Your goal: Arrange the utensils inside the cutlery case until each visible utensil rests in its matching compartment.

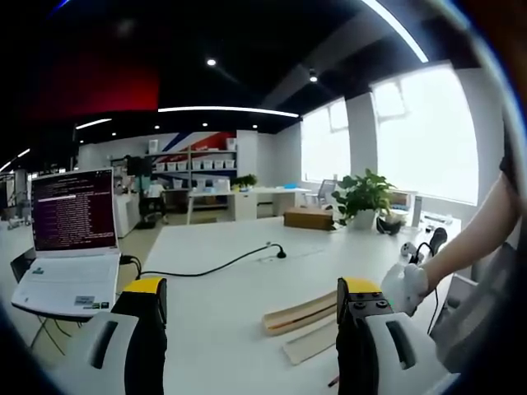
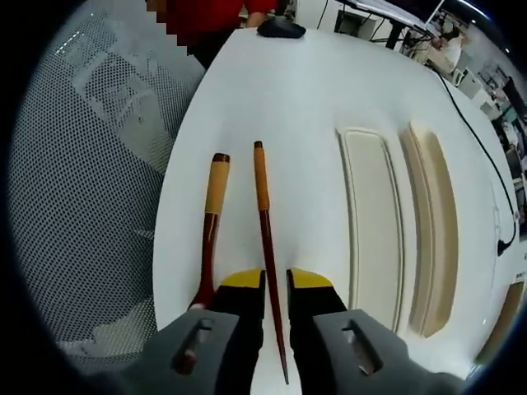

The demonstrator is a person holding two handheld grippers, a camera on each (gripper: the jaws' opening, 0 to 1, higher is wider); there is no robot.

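Observation:
In the right gripper view a dark red chopstick with a tan handle lies lengthwise on the white table. It runs into the narrow gap of my right gripper, whose jaws stand slightly apart with table showing beside the stick. Left of it lies a dark red spoon with a tan handle. The two cream halves of the cutlery case lie to the right, with nothing in them. My left gripper hangs wide open above the table, holding nothing, and the cutlery case is past its right jaw.
A grey mesh chair sits off the table's left edge, and a black mouse at its far end. An open laptop, a black cable, a cardboard box and a potted plant are on the table. A white-gloved hand shows at right.

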